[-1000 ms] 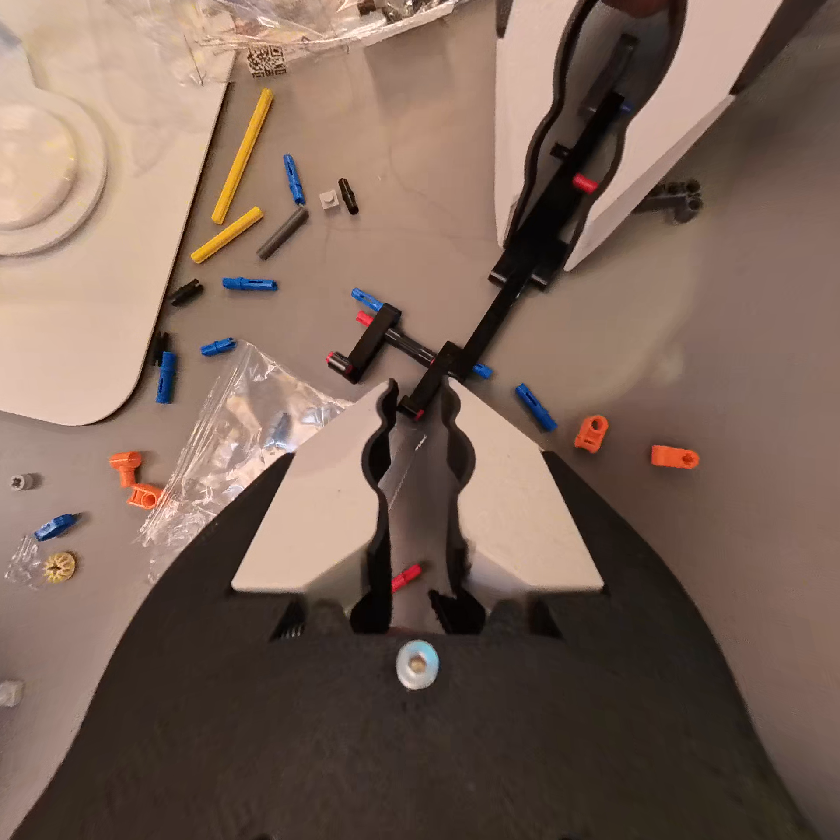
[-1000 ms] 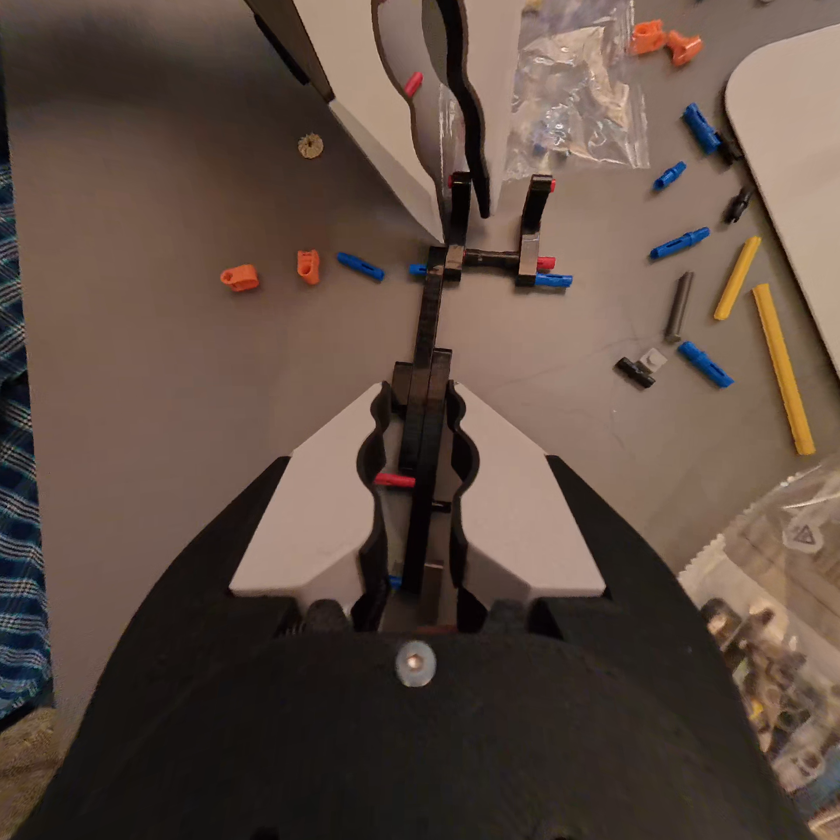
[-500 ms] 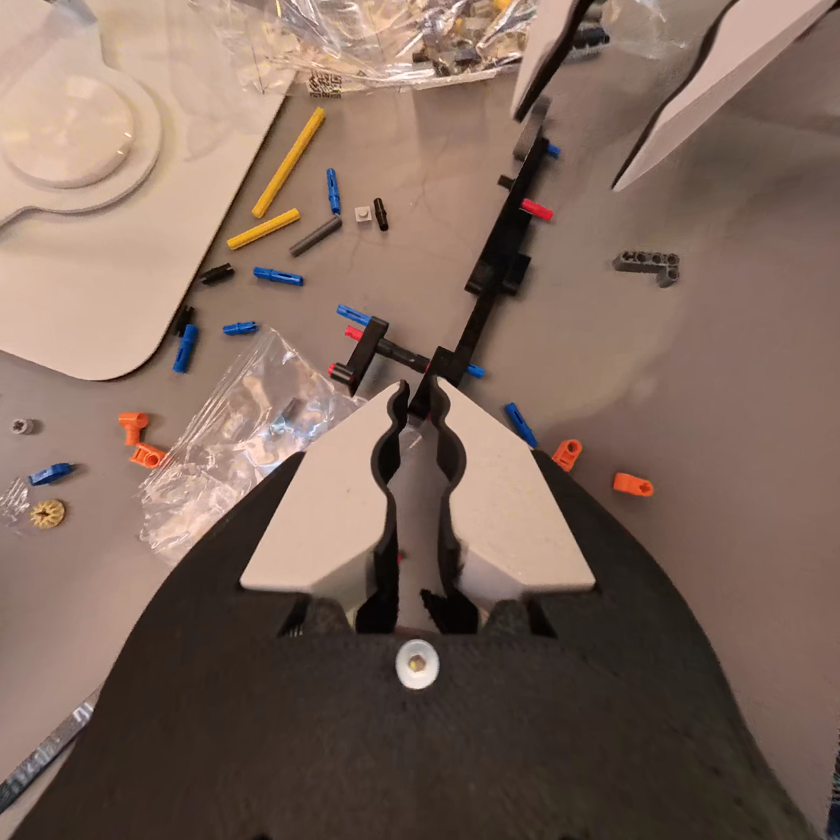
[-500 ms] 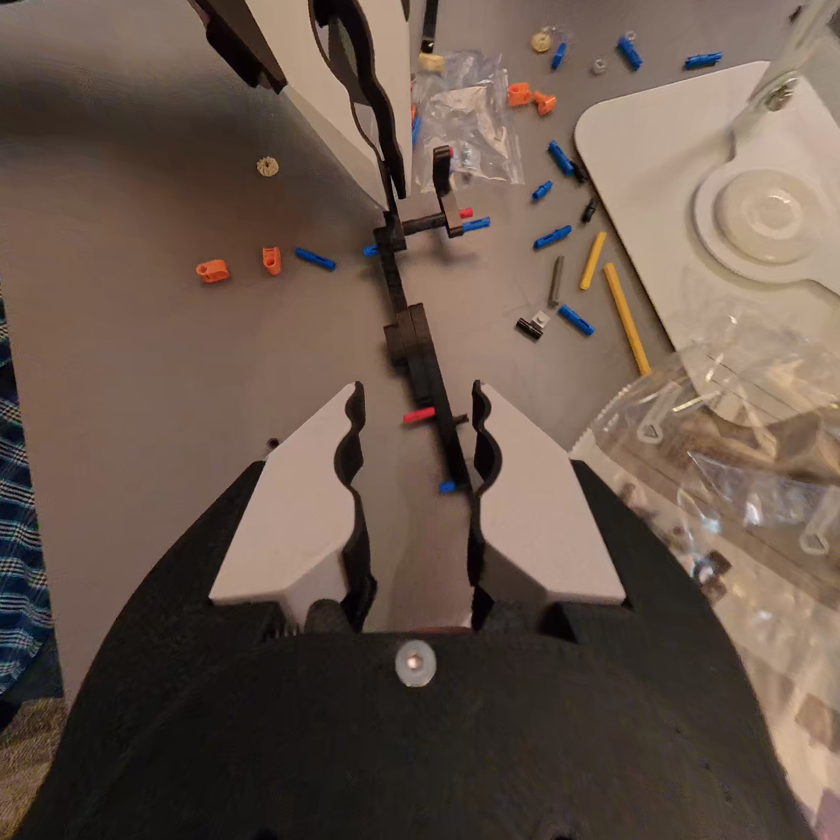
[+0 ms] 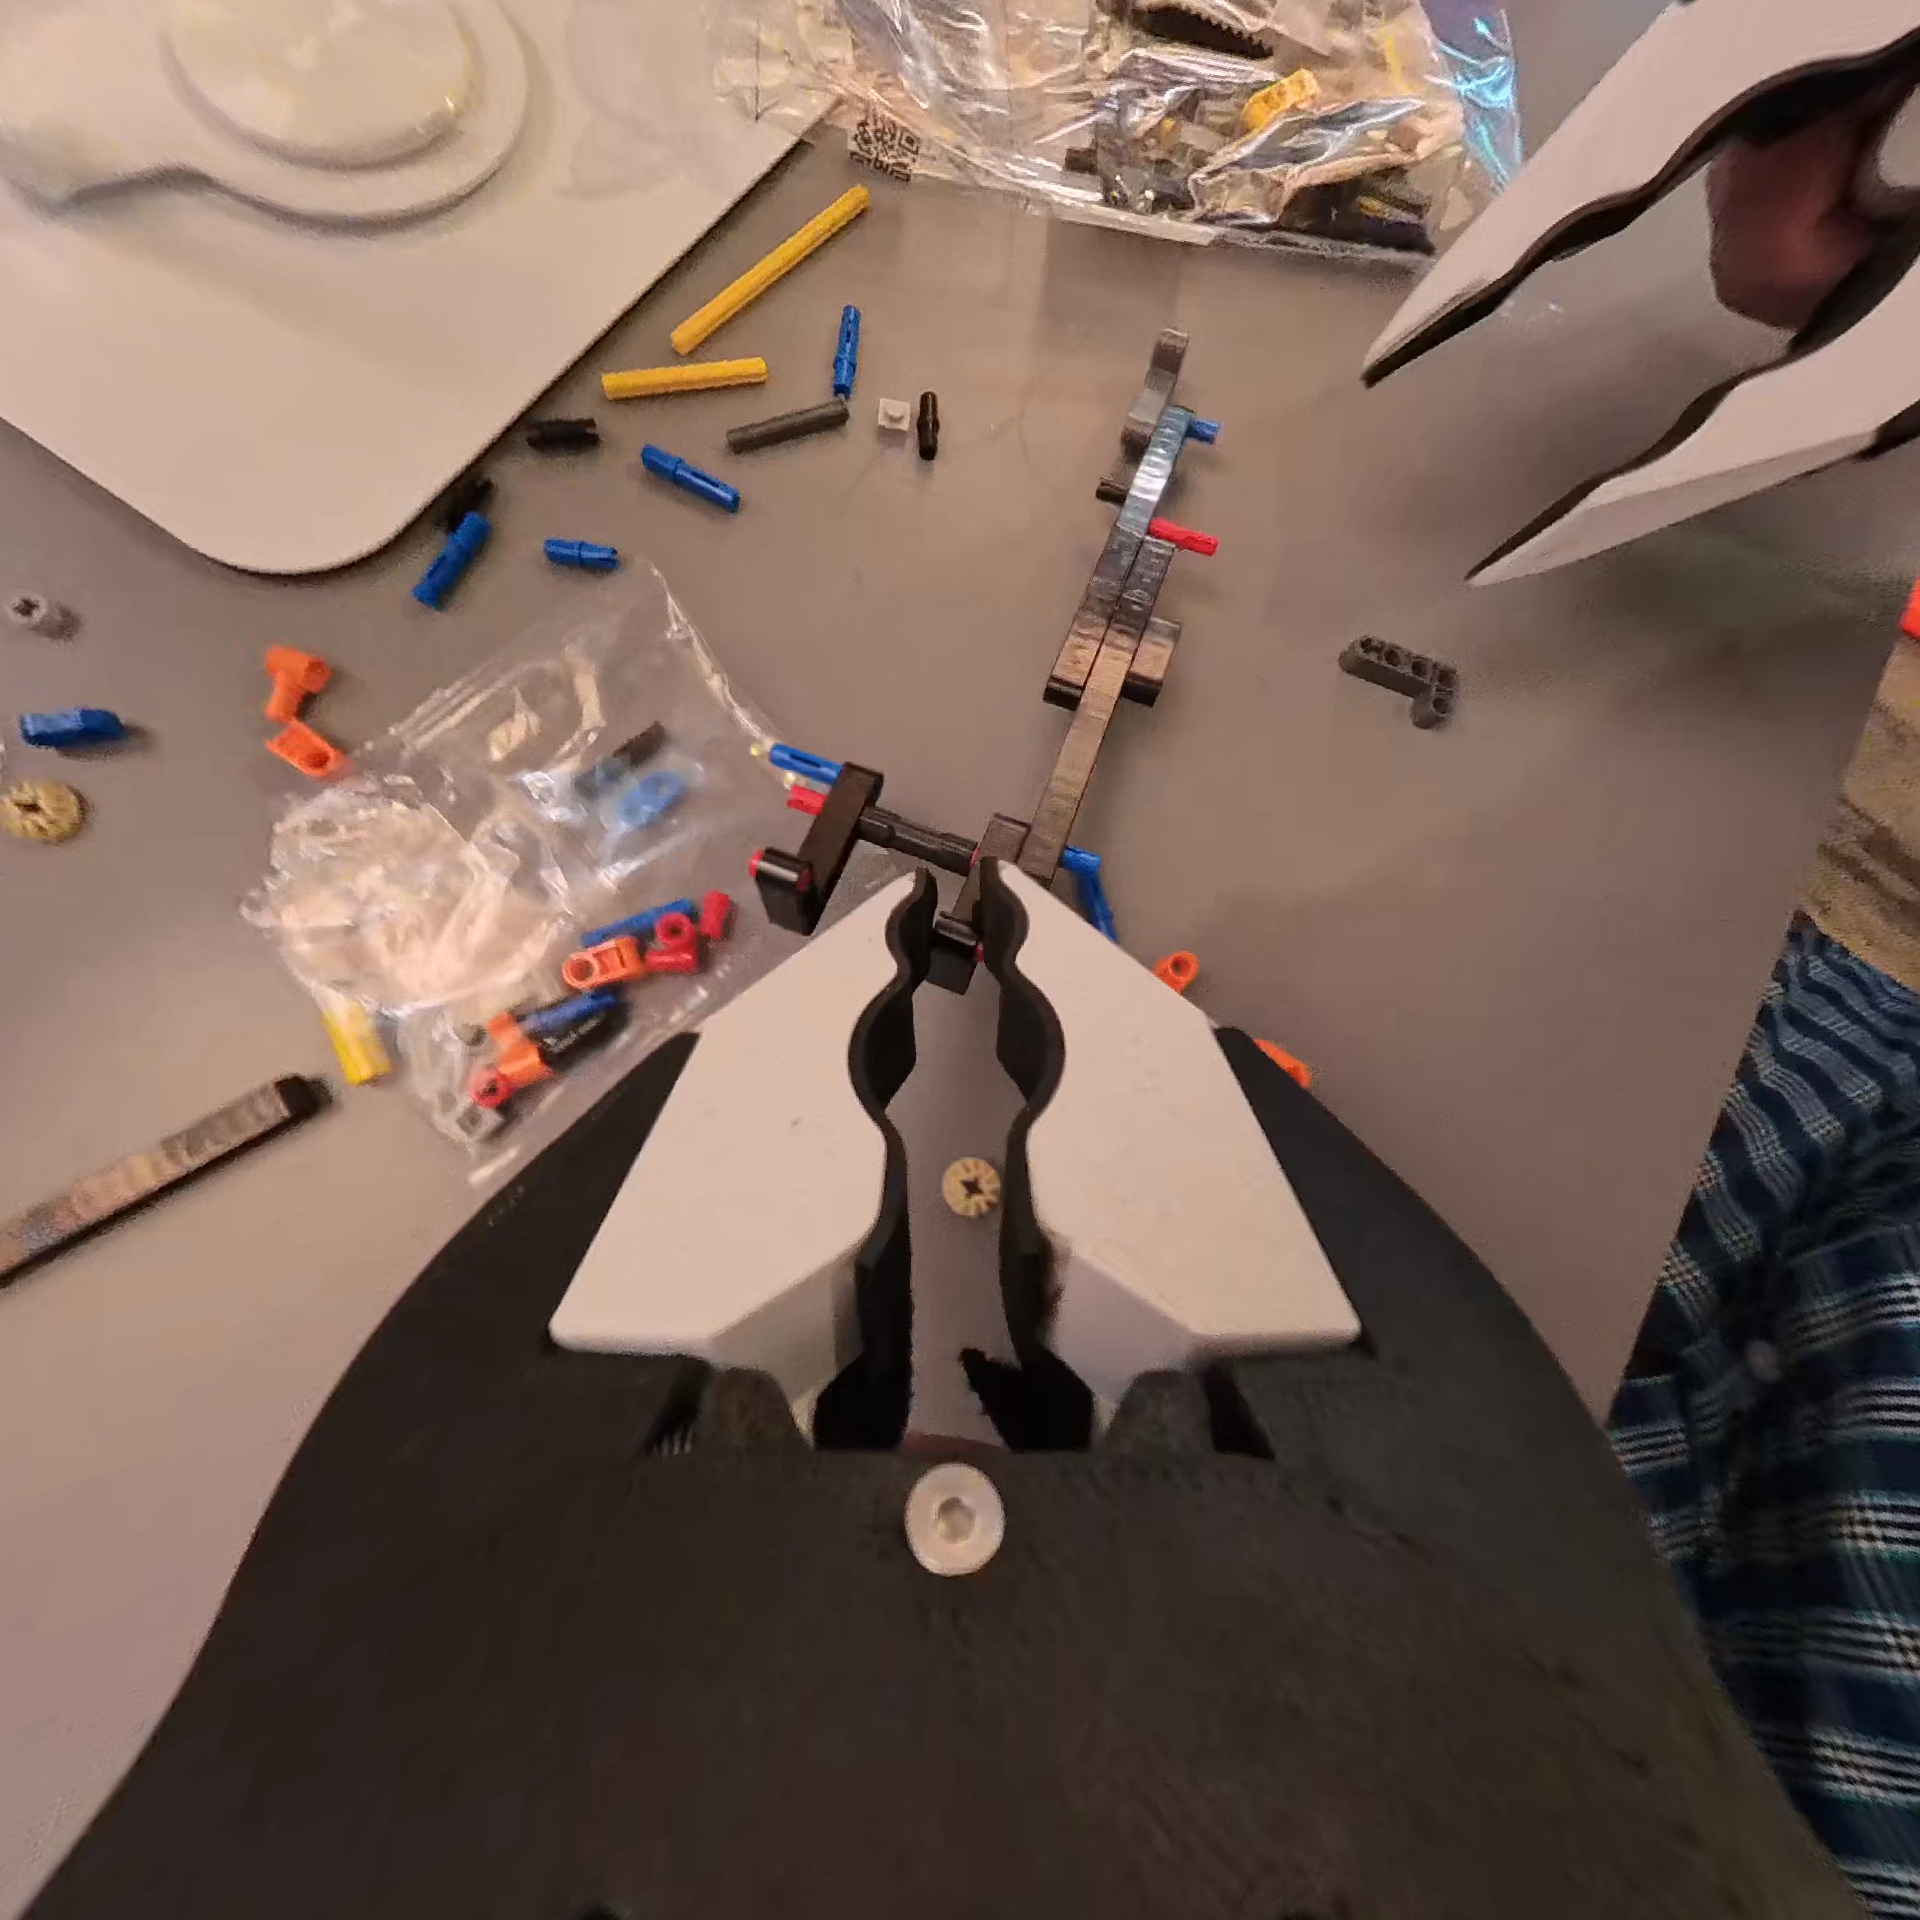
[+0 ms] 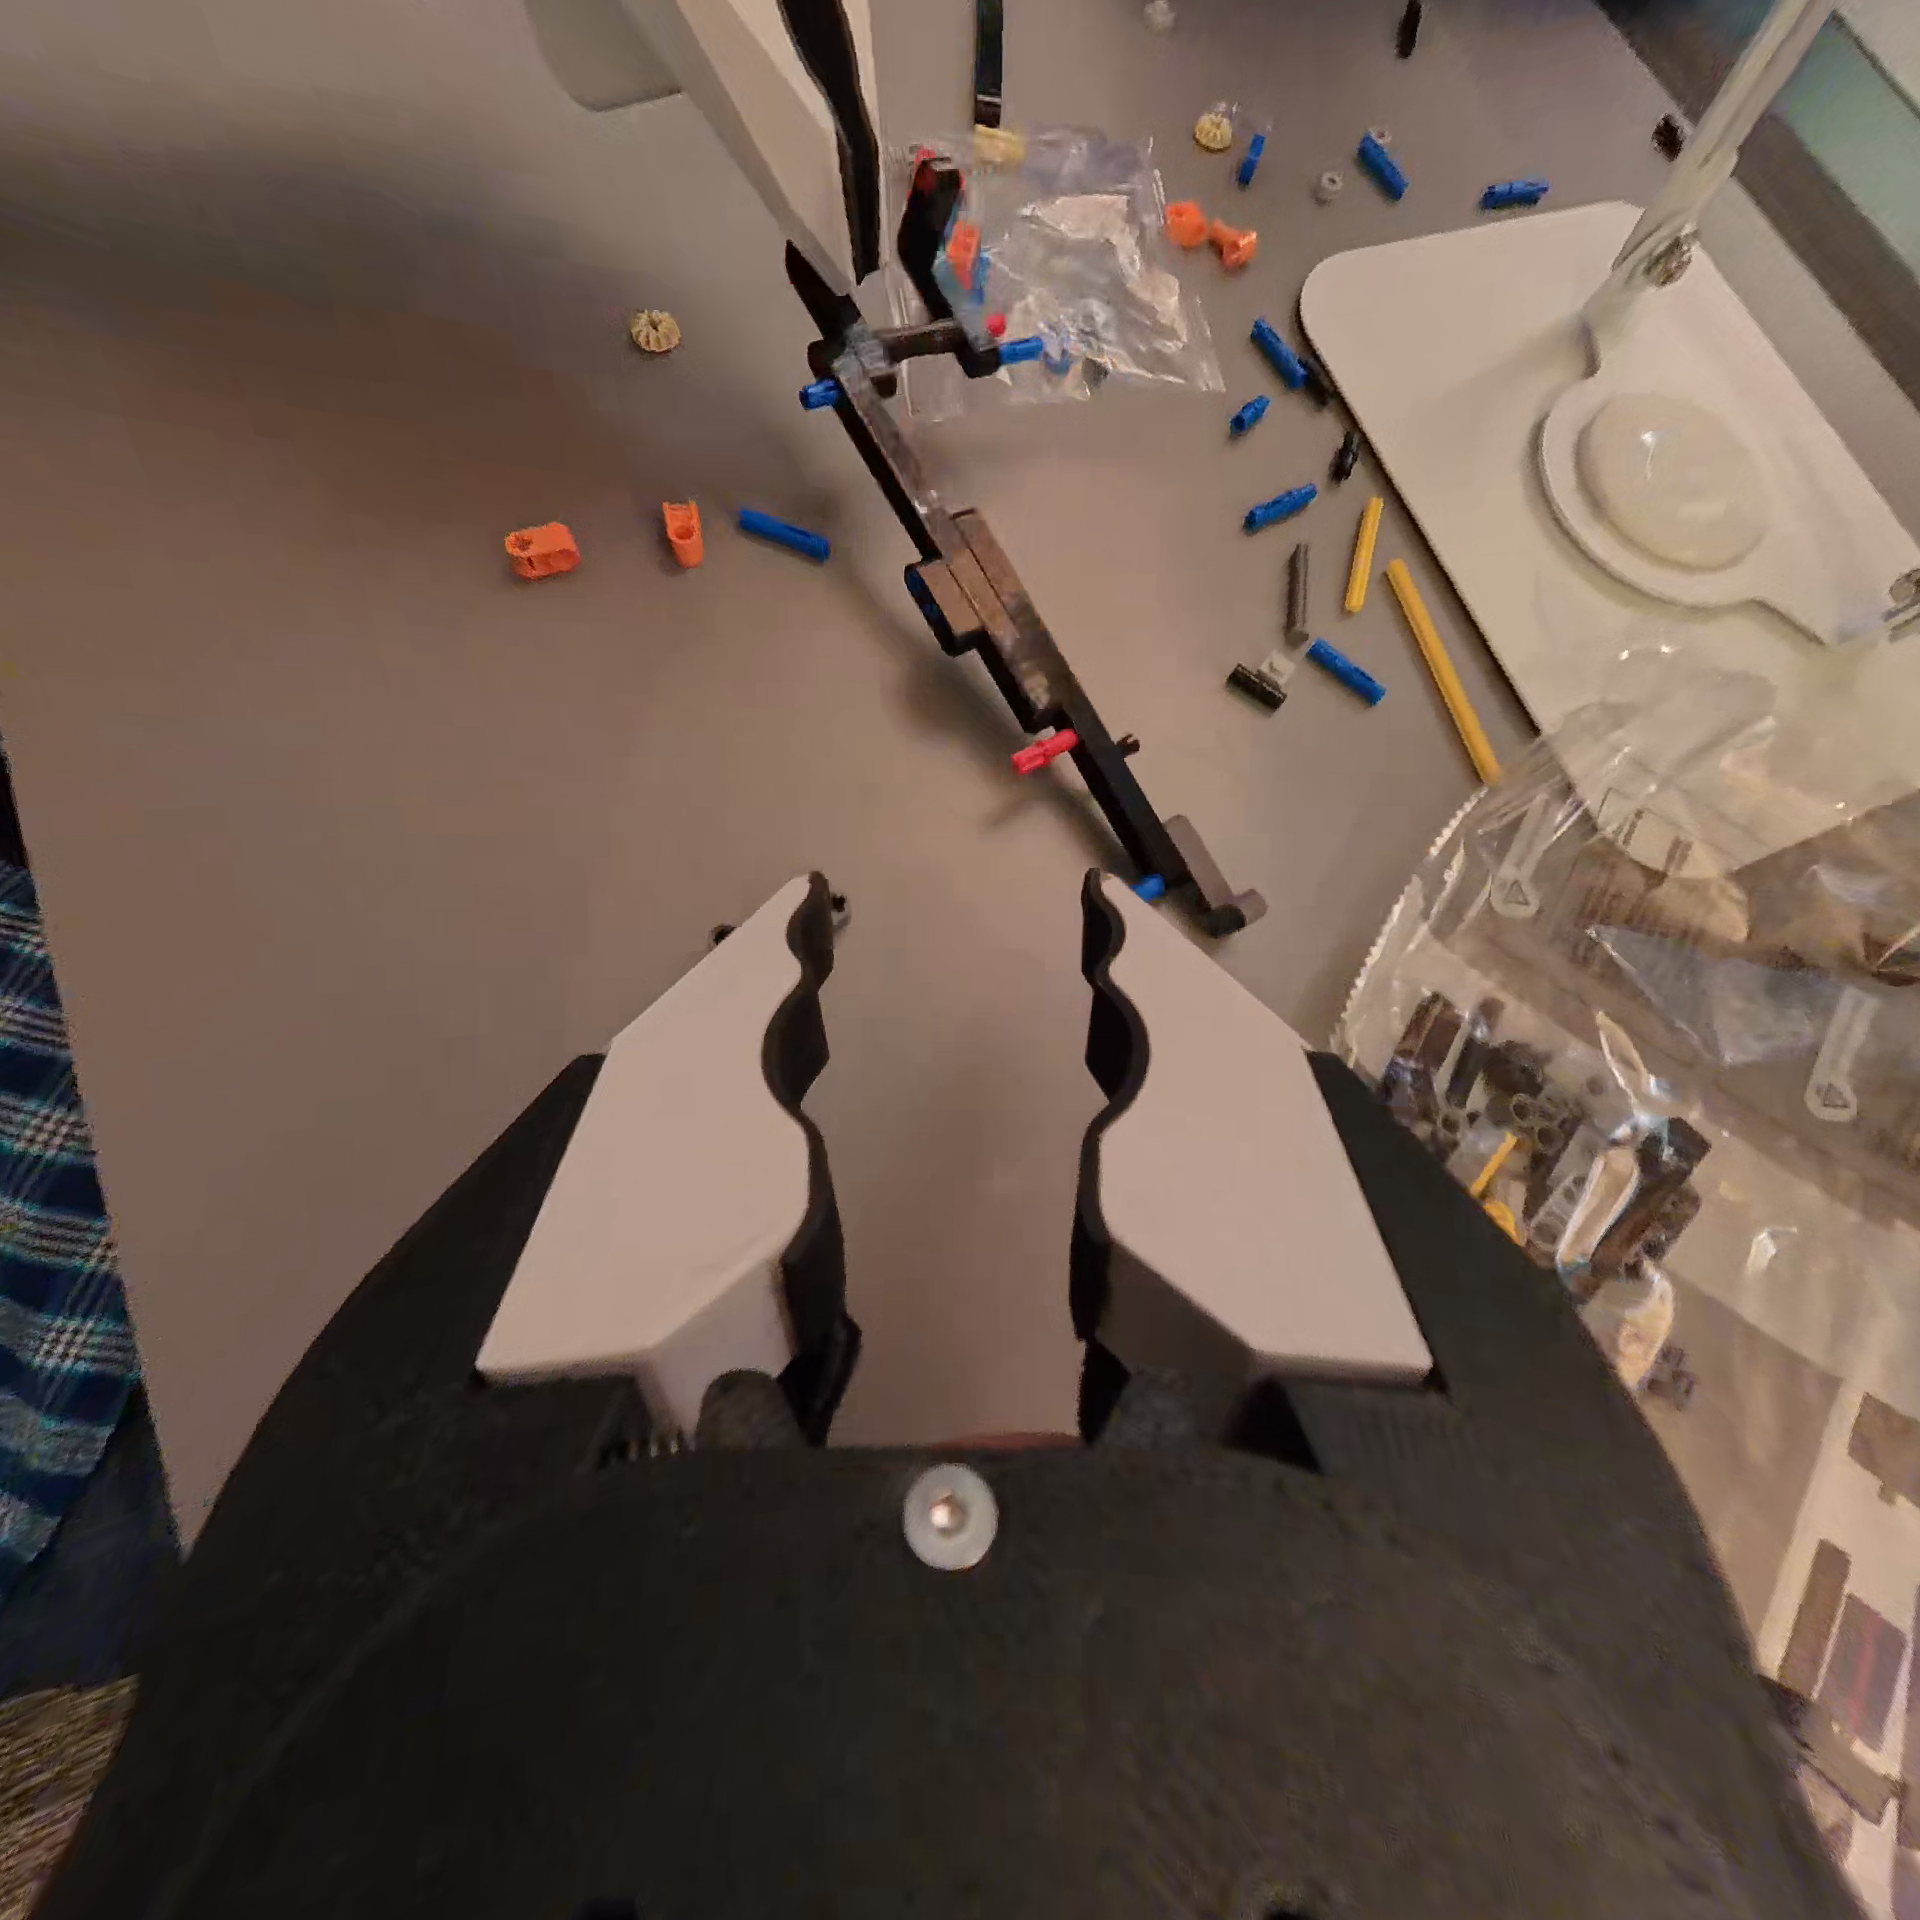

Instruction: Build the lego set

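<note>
A long black lego beam assembly (image 5: 1101, 665) with red and blue pins and a short cross arm (image 5: 831, 842) stretches away from my left gripper (image 5: 951, 904). The left gripper is shut on the assembly's near end, which seems lifted a little off the grey table (image 5: 1455, 935). In the right wrist view the assembly (image 6: 977, 592) runs diagonally, its near end just right of my right gripper (image 6: 951, 894). The right gripper is open, empty and clear of it. The left gripper's fingers (image 6: 821, 135) grip the far end. The right gripper's fingers (image 5: 1662, 312) show at top right.
A white board (image 5: 260, 312) lies at the back left, with a big clear bag of parts (image 5: 1195, 125) beside it. A small bag (image 5: 499, 831), yellow axles (image 5: 769, 270), blue pins, orange connectors (image 6: 540, 551), a grey L-beam (image 5: 1397, 681) and a tan gear (image 5: 971, 1184) lie scattered. Plaid clothing (image 5: 1787, 1351) is at the right. Tip to tip, the grippers are about 15 centimeters apart.
My right gripper opened, let go of the assembly and pulled back and away from it. My left gripper kept its hold on the other end and rose, so more of the table shows.
</note>
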Tool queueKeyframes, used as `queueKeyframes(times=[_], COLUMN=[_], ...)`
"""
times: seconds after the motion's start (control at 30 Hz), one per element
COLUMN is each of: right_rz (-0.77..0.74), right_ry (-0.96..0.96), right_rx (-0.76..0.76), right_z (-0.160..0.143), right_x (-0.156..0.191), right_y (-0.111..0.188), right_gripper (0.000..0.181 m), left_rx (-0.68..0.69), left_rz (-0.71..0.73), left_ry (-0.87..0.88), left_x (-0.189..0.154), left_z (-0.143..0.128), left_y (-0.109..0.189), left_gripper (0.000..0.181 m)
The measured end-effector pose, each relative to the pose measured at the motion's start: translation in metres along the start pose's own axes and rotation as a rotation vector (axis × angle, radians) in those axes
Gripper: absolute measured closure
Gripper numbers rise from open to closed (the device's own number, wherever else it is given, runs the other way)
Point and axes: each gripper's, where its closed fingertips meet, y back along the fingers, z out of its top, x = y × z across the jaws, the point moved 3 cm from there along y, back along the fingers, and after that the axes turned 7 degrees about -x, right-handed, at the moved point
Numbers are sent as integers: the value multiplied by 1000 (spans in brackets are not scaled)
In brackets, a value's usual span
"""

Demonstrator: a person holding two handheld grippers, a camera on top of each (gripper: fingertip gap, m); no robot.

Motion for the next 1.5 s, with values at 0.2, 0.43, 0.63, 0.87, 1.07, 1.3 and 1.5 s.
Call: queueKeyframes(times=[0.2,0.43,0.63,0.87,1.07,1.3,1.5], right_rz=[-11,136,163,194,269,378,407], right_ry=[120,137,199,222,230,130,105], right_rx=[6,60,43,13,6,-30,-60], right_z=[12,13,13,14,17,28,31], right_x=[8,9,6,4,4,0,-3], right_y=[-33,-62,-66,-56,-49,-47,-46], right_gripper=[133,136,155,158,160,160,160], left_rx=[-28,-10,-40,-118,-122,-105,-71], left_rz=[39,49,-12,-11,33,118,114], left_ry=[53,14,47,-30,-125,-427,-452], left_x=[-13,-18,-21,-15,-12,-18,-18], left_z=[-8,-7,-8,-5,-14,-14,-18], left_y=[2,3,6,34,47,23,5], left_gripper=[175,175,174,147,135,123,144])
